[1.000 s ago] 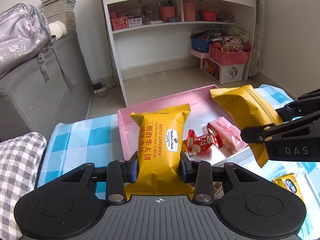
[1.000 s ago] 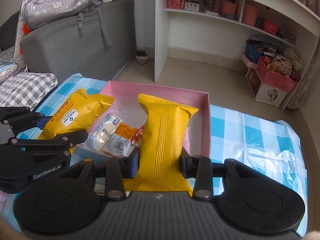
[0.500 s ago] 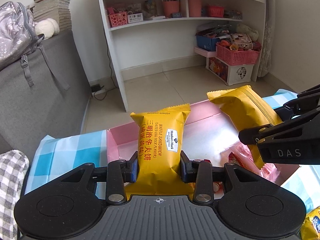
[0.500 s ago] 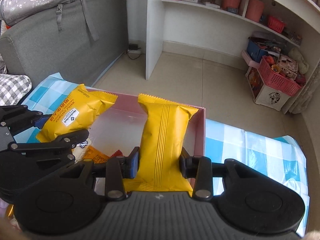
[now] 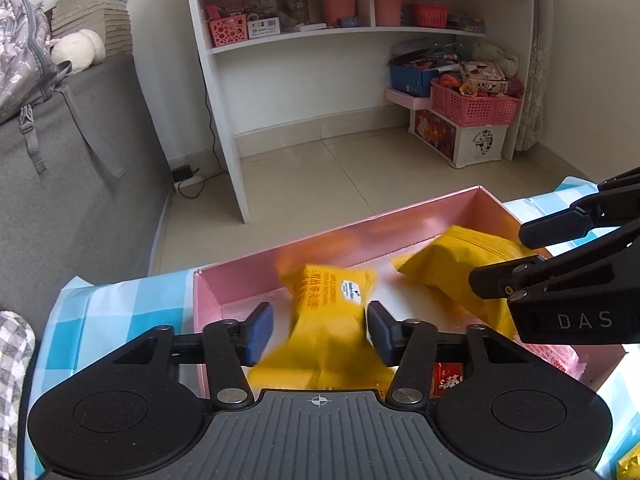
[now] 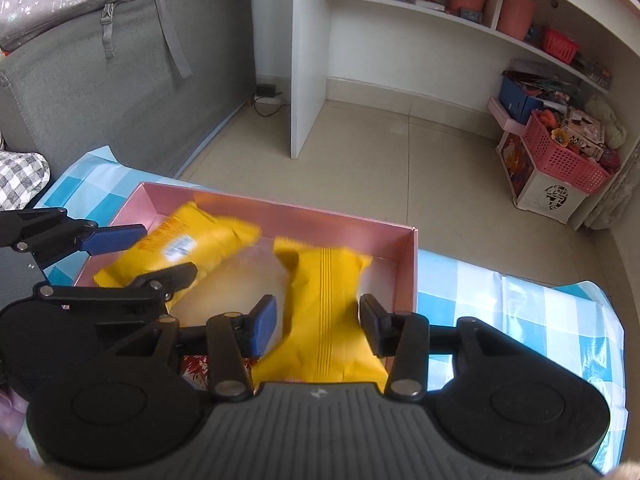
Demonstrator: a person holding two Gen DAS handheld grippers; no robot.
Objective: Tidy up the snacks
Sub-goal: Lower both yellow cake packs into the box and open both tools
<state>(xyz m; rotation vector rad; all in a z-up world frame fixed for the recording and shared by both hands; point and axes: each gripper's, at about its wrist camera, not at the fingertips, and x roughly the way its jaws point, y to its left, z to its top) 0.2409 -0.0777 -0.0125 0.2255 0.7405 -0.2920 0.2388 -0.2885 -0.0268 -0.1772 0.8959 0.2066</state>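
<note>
Currently both grippers stand over the pink box (image 5: 400,220), jaws just spread apart. The left gripper (image 5: 318,328) has let go of the labelled yellow packet (image 5: 332,304), blurred between its pads without contact. Likewise the right gripper (image 6: 318,326) has released the plain yellow packet (image 6: 328,300), which lies inside the box's right end.

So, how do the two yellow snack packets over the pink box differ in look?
The left packet shows its printed face with a white label; the right packet shows a plain back with a ridged seam. The left gripper straddles one, the right gripper the other. Both are blurred between opened jaws above the pink box.
</note>
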